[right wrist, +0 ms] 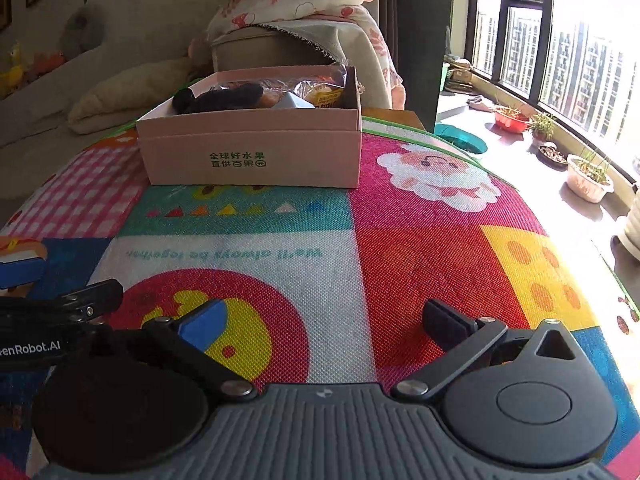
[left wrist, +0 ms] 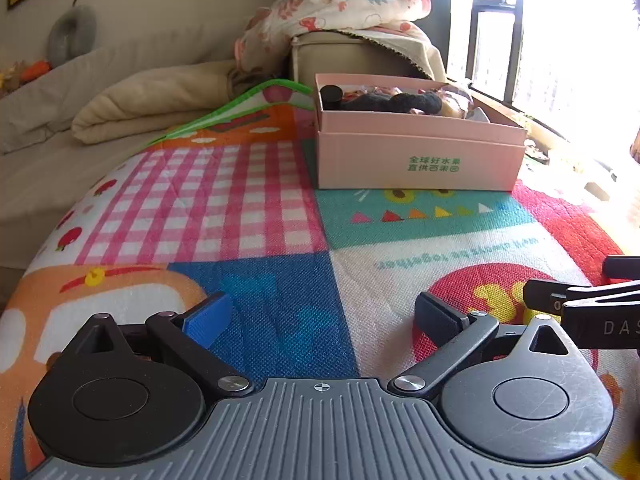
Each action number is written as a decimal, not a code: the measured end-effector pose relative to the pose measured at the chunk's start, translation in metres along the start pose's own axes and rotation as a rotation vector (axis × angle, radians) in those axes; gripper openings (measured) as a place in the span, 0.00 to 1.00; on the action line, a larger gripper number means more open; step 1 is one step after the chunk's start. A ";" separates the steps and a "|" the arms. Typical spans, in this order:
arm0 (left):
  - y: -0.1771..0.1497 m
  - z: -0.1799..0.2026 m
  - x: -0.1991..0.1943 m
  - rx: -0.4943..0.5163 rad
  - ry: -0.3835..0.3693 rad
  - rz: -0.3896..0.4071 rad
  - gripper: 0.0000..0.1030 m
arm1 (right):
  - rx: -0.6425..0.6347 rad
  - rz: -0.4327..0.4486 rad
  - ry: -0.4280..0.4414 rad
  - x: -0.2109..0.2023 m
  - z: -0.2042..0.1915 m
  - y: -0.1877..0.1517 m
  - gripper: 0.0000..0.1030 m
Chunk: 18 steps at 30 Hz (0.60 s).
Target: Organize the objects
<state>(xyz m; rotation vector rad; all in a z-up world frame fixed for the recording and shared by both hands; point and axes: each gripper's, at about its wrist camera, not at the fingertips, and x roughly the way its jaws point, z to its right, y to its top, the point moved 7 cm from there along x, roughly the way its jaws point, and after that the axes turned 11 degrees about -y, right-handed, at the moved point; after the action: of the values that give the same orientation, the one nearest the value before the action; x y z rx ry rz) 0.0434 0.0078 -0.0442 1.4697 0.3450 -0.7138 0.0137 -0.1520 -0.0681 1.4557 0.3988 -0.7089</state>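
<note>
Pink cardboard box (left wrist: pixel 420 156) sits on the colourful patchwork mat (left wrist: pixel 248 208), toward its far end, ahead of both grippers. Box is open-topped, lid nested under it, green printed characters on the front wall. Inside: a black fuzzy item (right wrist: pixel 228 98), a small black cylinder (left wrist: pixel 331 96) at the left end, plastic-wrapped snacks (right wrist: pixel 320 94) at the right end. Left gripper (left wrist: pixel 324 316) low over the mat, jaws spread wide, nothing between them. Right gripper (right wrist: pixel 326 320) likewise spread, empty, just beside the left one. Potted plants (right wrist: pixel 588 176) on the window ledge to the right.
</note>
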 end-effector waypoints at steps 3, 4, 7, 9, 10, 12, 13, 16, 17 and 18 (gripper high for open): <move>0.000 0.000 0.001 -0.007 0.008 -0.001 0.99 | -0.005 0.024 -0.031 -0.001 0.001 -0.001 1.00; 0.000 0.000 0.002 -0.010 0.011 -0.001 0.99 | -0.020 0.037 -0.043 -0.002 -0.001 -0.001 1.00; 0.001 0.001 0.004 -0.017 0.021 -0.003 1.00 | -0.033 0.052 -0.049 -0.001 -0.005 0.001 1.00; 0.002 0.000 0.006 -0.023 0.025 -0.004 1.00 | -0.015 0.044 -0.039 0.002 -0.004 0.002 1.00; 0.003 0.001 0.006 -0.024 0.028 -0.004 1.00 | -0.009 0.044 -0.038 0.003 -0.004 0.003 1.00; 0.003 0.000 0.007 -0.029 0.029 -0.003 1.00 | -0.003 0.046 -0.040 0.002 -0.004 0.002 1.00; 0.003 0.000 0.007 -0.030 0.029 -0.002 1.00 | 0.001 0.048 -0.042 0.001 -0.004 0.001 1.00; 0.003 0.000 0.007 -0.029 0.028 -0.003 1.00 | 0.011 0.050 -0.038 0.001 -0.003 0.000 1.00; 0.003 0.000 0.007 -0.029 0.029 -0.003 1.00 | 0.014 0.049 -0.036 0.001 -0.003 0.000 1.00; 0.003 0.000 0.007 -0.029 0.030 -0.002 1.00 | 0.016 0.049 -0.034 0.002 -0.003 0.000 1.00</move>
<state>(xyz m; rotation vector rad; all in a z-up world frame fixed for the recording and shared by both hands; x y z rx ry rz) 0.0507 0.0057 -0.0463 1.4541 0.3783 -0.6871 0.0155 -0.1491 -0.0697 1.4616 0.3307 -0.6986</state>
